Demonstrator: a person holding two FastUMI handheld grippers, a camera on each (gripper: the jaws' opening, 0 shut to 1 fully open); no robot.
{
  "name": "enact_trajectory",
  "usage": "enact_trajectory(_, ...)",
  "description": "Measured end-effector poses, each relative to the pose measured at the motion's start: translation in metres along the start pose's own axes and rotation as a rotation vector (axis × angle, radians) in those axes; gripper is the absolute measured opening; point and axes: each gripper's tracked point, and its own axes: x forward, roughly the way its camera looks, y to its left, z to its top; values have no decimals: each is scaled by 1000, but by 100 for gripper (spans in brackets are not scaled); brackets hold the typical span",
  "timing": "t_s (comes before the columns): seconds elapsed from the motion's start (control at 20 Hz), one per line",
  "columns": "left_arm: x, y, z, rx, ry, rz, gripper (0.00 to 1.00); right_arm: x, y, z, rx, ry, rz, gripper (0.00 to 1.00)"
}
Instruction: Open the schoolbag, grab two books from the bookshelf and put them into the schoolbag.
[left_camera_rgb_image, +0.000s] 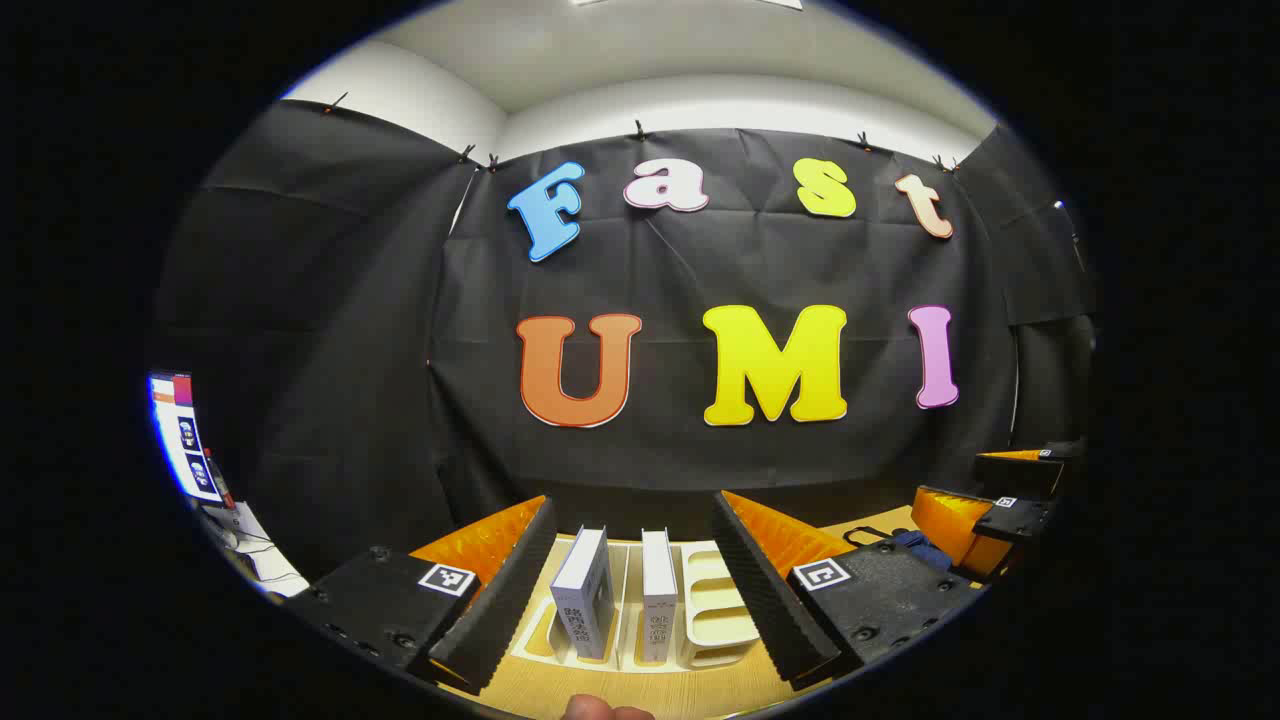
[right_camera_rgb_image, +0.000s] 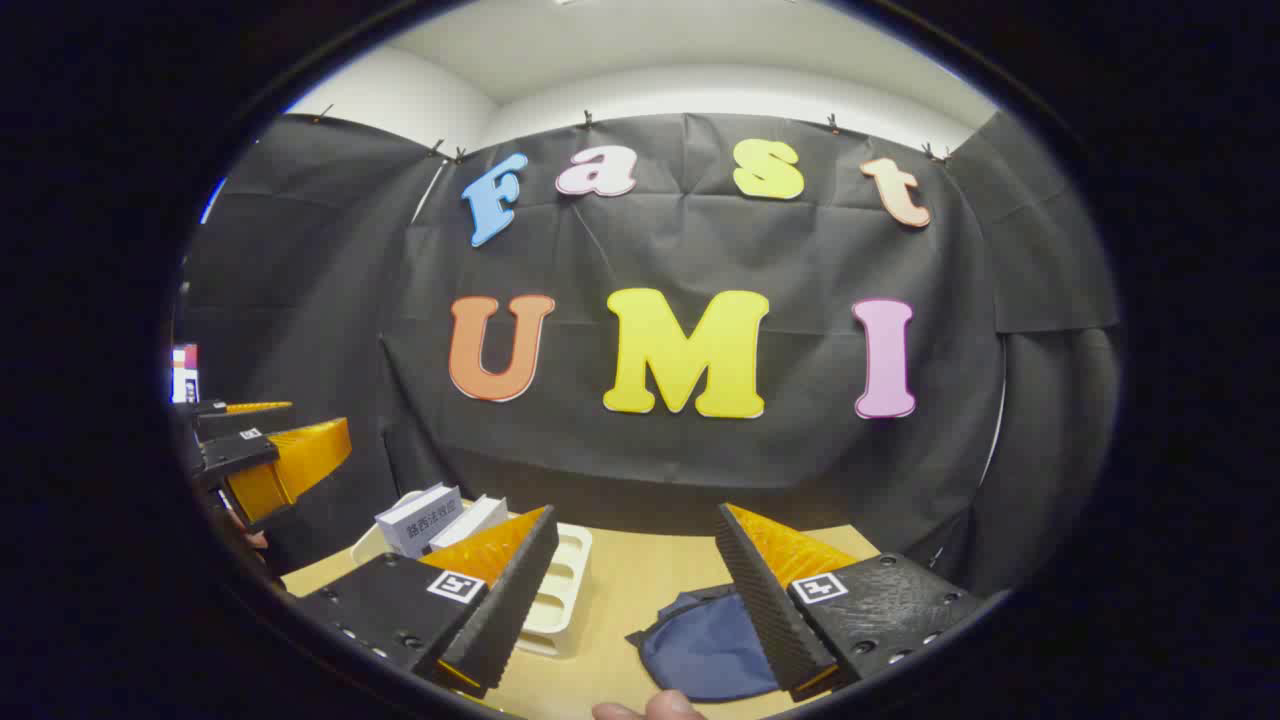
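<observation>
Two white books (left_camera_rgb_image: 583, 592) (left_camera_rgb_image: 659, 595) stand upright in a cream slotted bookshelf (left_camera_rgb_image: 712, 615) on the wooden table. My left gripper (left_camera_rgb_image: 637, 580) hangs open in front of them, its fingers apart on either side of the rack, touching nothing. In the right gripper view the dark blue schoolbag (right_camera_rgb_image: 700, 645) lies flat on the table, and my right gripper (right_camera_rgb_image: 637, 590) stands open above it with nothing between its fingers. The books (right_camera_rgb_image: 420, 518) and the bookshelf (right_camera_rgb_image: 560, 590) sit to its left. The right gripper (left_camera_rgb_image: 990, 520) appears at the right of the left gripper view, above the bag (left_camera_rgb_image: 925, 548).
The wooden table (right_camera_rgb_image: 640, 580) runs back to the black cloth wall. A lit screen (left_camera_rgb_image: 185, 435) stands at the far left. A fingertip of the person's hand (left_camera_rgb_image: 600, 710) peeks in at the bottom. The left gripper (right_camera_rgb_image: 270, 460) appears at the left of the right gripper view.
</observation>
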Motion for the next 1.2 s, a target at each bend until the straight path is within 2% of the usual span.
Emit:
enact_trajectory(0.55, 3, -12, -3, 1, 21, -26, 99, 4, -17, -16, -32, 60, -28, 97)
enact_trajectory(0.6, 2, -11, -4, 1, 20, -28, 99, 5, -19, -19, -32, 70, -32, 93)
enact_trajectory(0.8, 4, -12, -3, 1, 22, -28, 99, 9, -22, -34, -44, 122, -30, 97)
enact_trajectory(0.9, 6, -10, -7, 0, 25, -24, 99, 8, -19, -40, -45, 144, -18, 95)
enact_trajectory(1.0, 5, -7, -7, 0, 27, -19, 99, 8, -18, -42, -45, 154, -12, 98)
enact_trajectory(1.05, 6, -7, -8, 0, 28, -19, 99, 9, -18, -43, -47, 157, -10, 93)
enact_trajectory(1.1, 7, -8, -8, 1, 28, -19, 99, 11, -18, -45, -50, 163, -10, 98)
enact_trajectory(1.2, 8, -8, -7, 5, 28, -22, 99, 15, -22, -56, -56, 196, -13, 95)
